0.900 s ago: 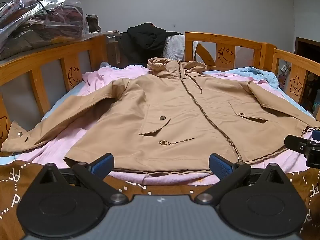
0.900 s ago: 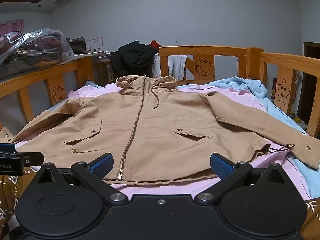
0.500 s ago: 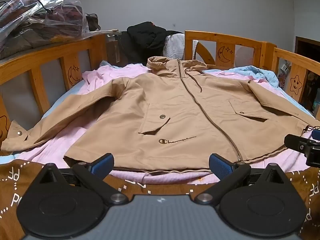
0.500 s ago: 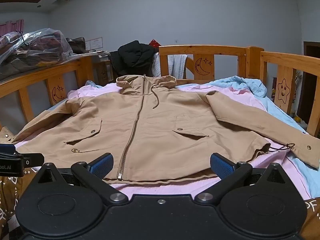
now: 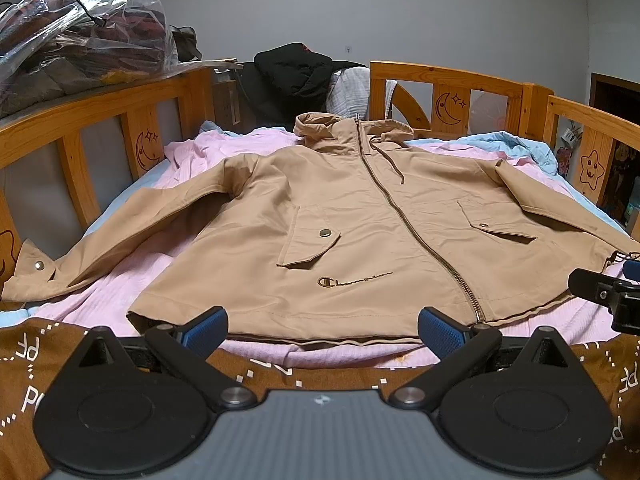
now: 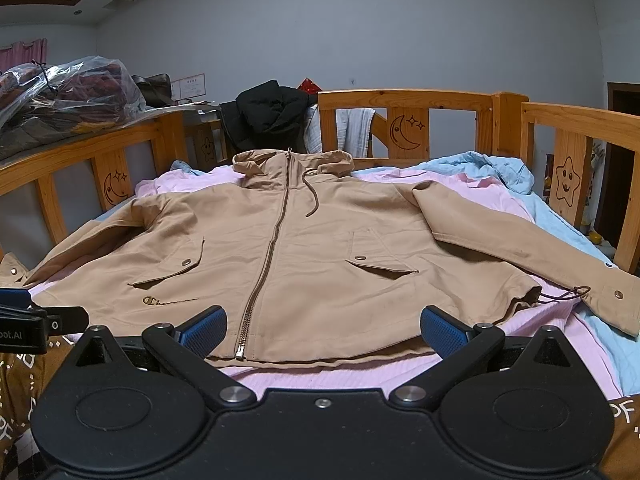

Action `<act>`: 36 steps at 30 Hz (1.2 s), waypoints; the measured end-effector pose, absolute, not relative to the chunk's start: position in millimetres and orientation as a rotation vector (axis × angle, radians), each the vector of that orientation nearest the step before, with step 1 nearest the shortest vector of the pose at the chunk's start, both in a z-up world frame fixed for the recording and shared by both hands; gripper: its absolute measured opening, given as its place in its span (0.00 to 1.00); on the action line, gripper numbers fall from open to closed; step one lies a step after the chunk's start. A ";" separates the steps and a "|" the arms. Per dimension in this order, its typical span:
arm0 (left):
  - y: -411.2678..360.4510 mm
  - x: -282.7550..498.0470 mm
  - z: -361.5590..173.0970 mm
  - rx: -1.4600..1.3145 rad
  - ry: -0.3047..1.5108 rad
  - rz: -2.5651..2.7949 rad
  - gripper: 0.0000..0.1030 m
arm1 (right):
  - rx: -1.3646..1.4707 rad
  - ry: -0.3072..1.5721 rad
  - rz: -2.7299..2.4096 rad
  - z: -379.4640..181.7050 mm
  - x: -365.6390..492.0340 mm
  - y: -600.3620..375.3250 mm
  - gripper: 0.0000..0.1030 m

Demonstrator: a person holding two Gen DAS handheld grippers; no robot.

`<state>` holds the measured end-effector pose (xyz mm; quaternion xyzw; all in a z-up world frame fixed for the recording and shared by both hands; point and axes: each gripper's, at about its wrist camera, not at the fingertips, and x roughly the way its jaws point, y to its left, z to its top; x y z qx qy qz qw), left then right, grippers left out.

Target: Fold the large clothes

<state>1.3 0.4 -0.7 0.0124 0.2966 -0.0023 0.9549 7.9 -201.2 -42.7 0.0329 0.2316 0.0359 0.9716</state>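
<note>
Hovering wide and empty, the left tongs point(image 5: 322, 326) and right tongs point(image 6: 323, 326) face a zipped tan hooded jacket point(image 5: 360, 224); pinching the pink sheet point(image 6: 320, 374) beneath could spoil the fold.

Tan jacket point(image 5: 360, 232) chest has embroidered "Champion" script w/ C logo; brown blanket point(image 5: 24, 364) shows "PF" letters.

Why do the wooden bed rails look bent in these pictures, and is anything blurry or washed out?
Left wrist view: the fisheye lens bows the wooden bed rail near the edges; the tan jacket is sharp under soft, even room light. Right wrist view: same bending of the rail, black corners from the lens rim, no glare or blur on the jacket.
</note>
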 end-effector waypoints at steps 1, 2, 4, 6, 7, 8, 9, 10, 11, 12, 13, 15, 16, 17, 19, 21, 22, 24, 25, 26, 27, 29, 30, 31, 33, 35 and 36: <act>0.5 1.3 -0.7 0.025 0.603 -0.005 1.00 | 0.067 0.468 0.073 -42.7 7.8 -201.3 1.00; 0.4 1.2 -2.1 0.024 0.603 -0.005 1.00 | 0.066 0.467 0.073 -42.8 8.0 -201.4 1.00; 0.4 1.6 -4.3 0.024 0.604 -0.006 1.00 | 0.066 0.468 0.073 -42.9 8.1 -201.6 1.00; 0.4 1.9 -4.5 0.025 0.604 -0.006 1.00 | 0.067 0.468 0.073 -43.1 8.3 -201.7 1.00; 0.4 2.0 -4.6 0.024 0.603 -0.006 1.00 | 0.067 0.468 0.073 -43.1 8.4 -201.8 1.00; 0.4 2.0 -4.5 0.024 0.603 -0.005 1.00 | 0.067 0.468 0.073 -43.2 8.4 -201.9 1.00; 0.3 2.0 -4.4 0.024 0.603 -0.005 1.00 | 0.067 0.468 0.073 -43.2 8.5 -202.0 1.00; 0.2 2.2 -5.0 0.024 0.603 -0.005 1.00 | 0.067 0.468 0.073 -43.3 8.6 -202.0 1.00; 0.3 2.0 -4.3 0.024 0.604 -0.005 1.00 | 0.067 0.468 0.073 -43.4 8.7 -202.0 1.00; 0.4 2.0 -4.3 0.024 0.604 -0.005 1.00 | 0.067 0.469 0.073 -43.4 8.7 -202.0 1.00; 0.3 2.2 -4.9 0.024 0.604 -0.005 1.00 | 0.067 0.468 0.073 -43.4 8.7 -202.0 1.00; 0.4 2.0 -4.4 0.024 0.604 -0.005 1.00 | 0.067 0.468 0.073 -43.4 8.5 -201.9 1.00; 0.4 2.1 -4.5 0.024 0.605 -0.005 1.00 | 0.068 0.469 0.073 -43.5 8.8 -202.1 1.00; 0.4 2.0 -4.4 0.024 0.604 -0.006 1.00 | 0.068 0.469 0.073 -43.5 8.8 -202.0 1.00; 0.4 2.1 -4.6 0.024 0.603 -0.005 1.00 | 0.068 0.469 0.073 -43.6 8.8 -202.0 1.00; 0.4 2.1 -4.3 0.024 0.605 -0.005 1.00 | 0.069 0.470 0.073 -43.2 8.6 -201.6 1.00; 0.4 2.1 -4.5 0.024 0.605 -0.005 1.00 | 0.069 0.469 0.073 -43.0 8.7 -201.4 1.00; 0.5 2.1 -4.3 0.024 0.605 -0.006 1.00 | 0.069 0.470 0.072 -44.5 8.9 -202.5 1.00; 0.4 2.3 -4.9 0.024 0.605 -0.006 1.00 | 0.069 0.470 0.073 -44.5 8.9 -202.4 1.00; 0.5 2.1 -4.6 0.024 0.604 -0.006 1.00 | 0.069 0.470 0.073 -44.4 8.9 -202.3 1.00; 0.6 2.2 -4.3 0.024 0.605 -0.006 1.00 | 0.069 0.470 0.073 -44.3 8.9 -202.3 1.00; 0.5 2.3 -4.5 0.024 0.605 -0.005 1.00 | 0.070 0.470 0.073 -44.2 8.9 -202.1 1.00; 0.5 2.1 -4.3 0.024 0.605 -0.005 1.00 | 0.069 0.470 0.073 -44.2 8.8 -202.1 1.00; 0.5 2.2 -4.4 0.024 0.605 -0.005 1.00 | 0.070 0.470 0.073 -44.1 8.9 -202.1 1.00; 0.6 2.1 -4.3 0.024 0.605 -0.006 1.00 | 0.070 0.471 0.073 -43.4 8.4 -202.0 1.00; 0.6 2.2 -4.4 0.024 0.605 -0.006 1.00 | 0.070 0.471 0.073 -46.1 10.2 -202.2 1.00; 0.6 2.2 -4.4 0.024 0.605 -0.006 1.00 | 0.071 0.471 0.073 -45.8 10.1 -202.2 1.00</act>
